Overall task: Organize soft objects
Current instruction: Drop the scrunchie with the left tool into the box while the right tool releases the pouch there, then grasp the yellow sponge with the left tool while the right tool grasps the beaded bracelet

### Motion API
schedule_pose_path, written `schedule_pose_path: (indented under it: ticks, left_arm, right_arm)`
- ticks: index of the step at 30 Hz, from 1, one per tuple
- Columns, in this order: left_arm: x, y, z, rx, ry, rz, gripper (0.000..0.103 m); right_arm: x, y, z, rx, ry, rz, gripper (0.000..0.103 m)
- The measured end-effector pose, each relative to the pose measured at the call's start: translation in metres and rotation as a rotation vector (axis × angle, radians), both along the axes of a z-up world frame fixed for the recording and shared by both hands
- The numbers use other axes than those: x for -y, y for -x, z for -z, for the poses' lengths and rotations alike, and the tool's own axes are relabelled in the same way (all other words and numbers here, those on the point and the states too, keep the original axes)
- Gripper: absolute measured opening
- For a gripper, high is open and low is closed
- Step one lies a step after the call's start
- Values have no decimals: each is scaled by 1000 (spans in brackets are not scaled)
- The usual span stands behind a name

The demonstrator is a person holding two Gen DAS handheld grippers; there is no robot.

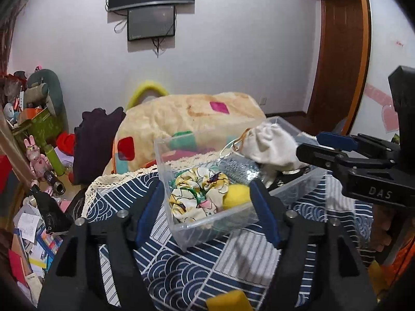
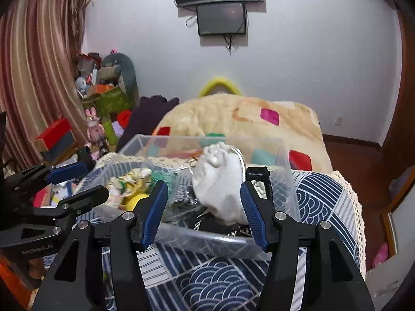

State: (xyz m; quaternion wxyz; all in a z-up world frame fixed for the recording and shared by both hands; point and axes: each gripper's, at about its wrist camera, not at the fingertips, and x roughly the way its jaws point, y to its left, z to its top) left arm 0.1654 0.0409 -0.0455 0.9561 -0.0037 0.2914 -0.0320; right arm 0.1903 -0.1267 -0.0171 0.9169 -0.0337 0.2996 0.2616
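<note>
A clear plastic bin [image 1: 233, 216] stands on a blue-and-white patterned cloth [image 1: 186, 267]. It holds a floral scrunchie [image 1: 199, 194], a yellow soft ball [image 1: 237, 196], a silvery mesh item [image 1: 240, 172] and a white drawstring pouch [image 1: 269, 145]. My left gripper [image 1: 207, 213] is open and empty just in front of the bin's near end. My right gripper [image 2: 203, 212] is open, its fingers [image 2: 153, 210] on either side of the white pouch [image 2: 220, 181], which rests on top of the bin's contents [image 2: 181, 194]. In the left wrist view the right gripper [image 1: 311, 146] sits at the pouch's right side.
A yellow sponge block [image 1: 228, 302] lies on the cloth at the near edge. A cream quilt with coloured patches [image 1: 192, 121] is piled behind the bin. Toys, boxes and papers clutter the floor at left [image 1: 36, 160]. A wooden door frame [image 1: 339, 51] stands at right.
</note>
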Motion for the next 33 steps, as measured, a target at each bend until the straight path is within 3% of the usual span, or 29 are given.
schedule_pose_path:
  ticks: [2, 8, 15, 22, 26, 31, 33]
  left_arm:
    - [-1, 10, -6, 15, 7, -10, 77]
    - [-1, 39, -11, 35, 6, -9, 88]
    - [0, 68, 3, 18, -13, -17, 90]
    - [2, 84, 41, -77, 17, -29, 90]
    - [3, 92, 61, -115, 42, -55, 89]
    - [8, 99, 76, -140, 48, -54, 73]
    - [9, 101, 80, -150, 63, -52, 71]
  right_arm:
    - [5, 9, -6, 18, -22, -6, 67]
    - [16, 39, -16, 66, -47, -32, 67]
    - [22, 63, 0, 41, -10, -72, 68]
    - [26, 94, 29, -17, 28, -125, 67]
    - [24, 109, 47, -53, 51, -145, 67]
    - [24, 118, 67, -139, 41, -175, 53]
    - [23, 121, 73, -158, 47, -177, 45]
